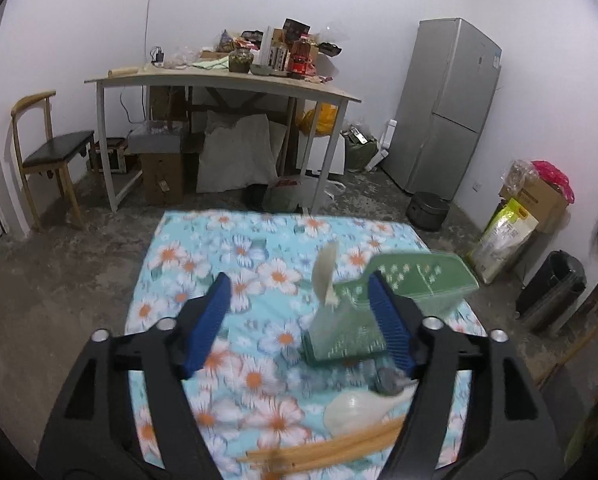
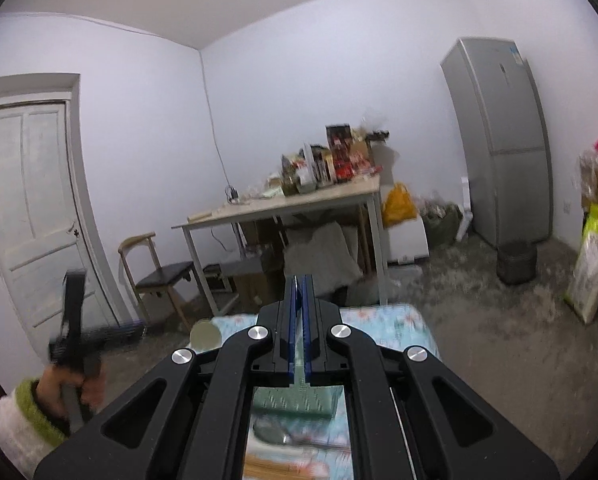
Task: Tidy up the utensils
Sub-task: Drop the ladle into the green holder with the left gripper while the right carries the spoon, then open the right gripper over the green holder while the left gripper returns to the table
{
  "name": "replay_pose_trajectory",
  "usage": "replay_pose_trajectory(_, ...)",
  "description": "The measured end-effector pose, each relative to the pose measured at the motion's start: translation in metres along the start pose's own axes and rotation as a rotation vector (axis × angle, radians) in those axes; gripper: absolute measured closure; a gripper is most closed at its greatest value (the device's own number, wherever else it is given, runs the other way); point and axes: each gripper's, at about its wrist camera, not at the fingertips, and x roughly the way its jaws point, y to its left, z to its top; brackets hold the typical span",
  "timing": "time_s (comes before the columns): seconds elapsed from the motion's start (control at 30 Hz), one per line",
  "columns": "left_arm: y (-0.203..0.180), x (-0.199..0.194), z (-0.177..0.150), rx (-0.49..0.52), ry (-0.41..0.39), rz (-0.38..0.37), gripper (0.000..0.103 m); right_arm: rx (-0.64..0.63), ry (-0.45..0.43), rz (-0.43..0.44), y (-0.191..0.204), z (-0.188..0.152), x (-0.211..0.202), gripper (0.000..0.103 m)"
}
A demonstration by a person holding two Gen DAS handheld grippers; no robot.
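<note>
In the left wrist view my left gripper [image 1: 299,312] is open and empty above the floral cloth [image 1: 203,256]. A green perforated utensil holder [image 1: 383,308] stands on the cloth with a white rice paddle [image 1: 325,276] upright in it. A white spoon [image 1: 359,408] and wooden chopsticks [image 1: 339,448] lie on the cloth near my right finger. In the right wrist view my right gripper [image 2: 298,292] is shut with nothing seen between the pads. The green holder [image 2: 295,402] and chopsticks [image 2: 271,468] show below it.
A cluttered table [image 1: 219,80], a chair [image 1: 51,152] and a silver fridge [image 1: 447,108] stand beyond the cloth. Bags and a black bin [image 1: 555,288] are at the right. The person's left hand [image 2: 71,380] holds the other gripper near a door [image 2: 31,200].
</note>
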Motion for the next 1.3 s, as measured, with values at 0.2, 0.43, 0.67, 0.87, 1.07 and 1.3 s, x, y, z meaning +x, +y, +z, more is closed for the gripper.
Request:
replay_pose_trajectory(0.2,0.009,-0.010,-0.045,-0.072,0.047,-0.077,0.017,-0.036,-0.019,-0.013,-0.002,0.025,0.032,0.100)
replay_pose_trajectory(0.43,0.020,-0.016,-0.084,-0.122,0.060,-0.040,0.013,-0.037,0.008,-0.049,-0.014,0.035,0.085,0.100)
replay_pose_trajectory(0.67,0.015,-0.013,-0.109,-0.104,0.119,-0.022,0.012,-0.039,0.104,-0.079,-0.020,0.006,0.144,0.100)
replay_pose_trajectory(0.87,0.007,-0.007,-0.126,-0.065,0.185,-0.019,0.011,-0.087,0.268,-0.091,-0.012,-0.043,0.184,0.098)
replay_pose_trajectory(1.07,0.008,-0.003,-0.131,-0.120,0.215,-0.072,0.010,-0.055,0.229,-0.108,-0.016,-0.043,0.159,0.064)
replay_pose_trajectory(1.3,0.005,0.001,-0.132,-0.170,0.252,-0.164,0.008,-0.002,0.212,-0.096,-0.017,-0.049,0.103,0.056)
